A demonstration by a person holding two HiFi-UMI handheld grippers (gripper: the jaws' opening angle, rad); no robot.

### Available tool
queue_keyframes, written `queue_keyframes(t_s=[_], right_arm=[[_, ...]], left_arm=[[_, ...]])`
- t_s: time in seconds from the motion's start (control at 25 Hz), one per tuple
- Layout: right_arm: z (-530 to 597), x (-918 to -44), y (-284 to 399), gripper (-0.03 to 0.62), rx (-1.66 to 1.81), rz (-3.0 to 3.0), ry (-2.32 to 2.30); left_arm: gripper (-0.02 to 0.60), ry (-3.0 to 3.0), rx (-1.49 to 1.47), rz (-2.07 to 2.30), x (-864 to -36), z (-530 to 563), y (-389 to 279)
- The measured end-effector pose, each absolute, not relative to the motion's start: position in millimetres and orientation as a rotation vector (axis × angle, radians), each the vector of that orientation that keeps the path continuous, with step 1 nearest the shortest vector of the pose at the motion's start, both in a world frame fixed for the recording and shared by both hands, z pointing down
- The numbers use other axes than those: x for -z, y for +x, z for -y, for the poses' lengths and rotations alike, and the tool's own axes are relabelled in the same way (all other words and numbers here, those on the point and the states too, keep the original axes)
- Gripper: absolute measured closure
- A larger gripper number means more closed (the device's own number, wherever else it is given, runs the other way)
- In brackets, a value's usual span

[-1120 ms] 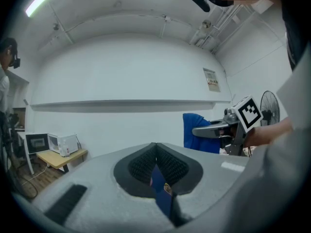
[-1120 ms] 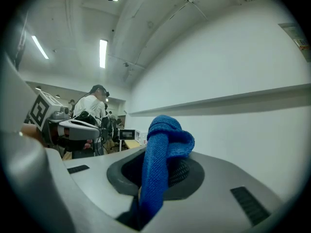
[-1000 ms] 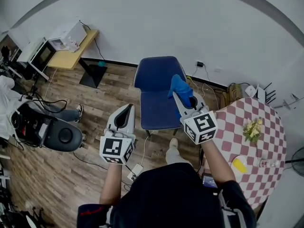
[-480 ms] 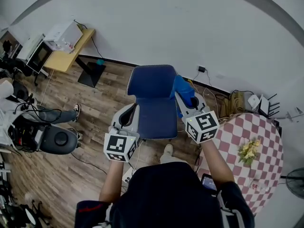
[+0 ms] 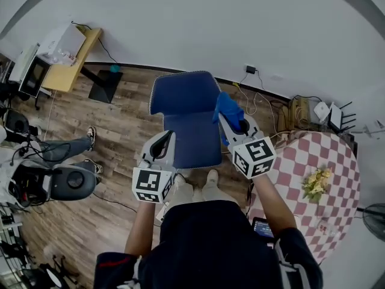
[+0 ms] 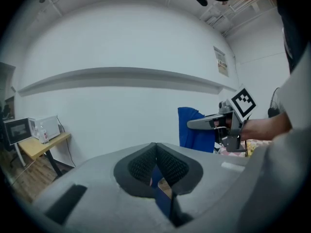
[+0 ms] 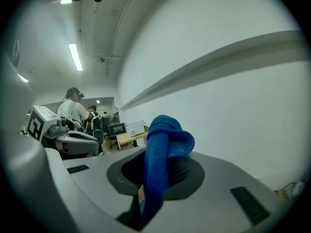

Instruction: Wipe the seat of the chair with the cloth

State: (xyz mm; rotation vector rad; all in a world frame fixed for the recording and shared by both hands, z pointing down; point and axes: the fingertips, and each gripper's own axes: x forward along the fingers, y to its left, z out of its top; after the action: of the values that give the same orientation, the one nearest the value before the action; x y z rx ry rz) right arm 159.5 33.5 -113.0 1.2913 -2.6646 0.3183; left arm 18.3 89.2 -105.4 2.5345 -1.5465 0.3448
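Nearest: the person's shoes (image 5: 210,181) stand at the front edge of the chair (image 5: 186,116).

- Left gripper (image 5: 165,138): jaws clenched together, nothing caught between them. It sits at the seat's front-left corner.
- Right gripper (image 5: 224,122): clamped on the blue cloth (image 5: 229,108), which bunches up over the jaw tips and hangs down between them.
- Seat (image 5: 194,140): blue, bare, lying between the two grippers. Its long axis runs away from the person toward the backrest (image 5: 183,92).
- Key relation: the cloth hangs over the seat's right edge, near where seat meets backrest. The seat surface lies to the left of and, by the look of it, below the right gripper. The right hand is the one placed to wipe; the cloth does not appear to be touching the seat yet.

Farther: a checked table (image 5: 337,161) to the right, a desk (image 5: 66,71) far left.

Writing: black-and-white marker squares on both gripper cubes, no words. A notice (image 6: 221,62) on the wall is too small to read.
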Motion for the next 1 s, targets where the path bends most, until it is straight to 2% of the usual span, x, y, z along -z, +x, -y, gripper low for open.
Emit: queue_keyframes(t_s=[0.36,0.84,1.0], right_arm=[[-24,46,136,0.546,-0.433,2.522,1.323],[-48,-124,121,0.546,-0.72,2.251,1.213],[-66,-175,113,0.546,-0.722,2.2,1.132]], left_arm=[[0.566,2.497,-0.452,1.399,36,-63,-15],[0.566,2.375,-0.685,1.126,-138,-87,-21],[0.566,2.303,-0.744,1.037,-197,-101,-21]])
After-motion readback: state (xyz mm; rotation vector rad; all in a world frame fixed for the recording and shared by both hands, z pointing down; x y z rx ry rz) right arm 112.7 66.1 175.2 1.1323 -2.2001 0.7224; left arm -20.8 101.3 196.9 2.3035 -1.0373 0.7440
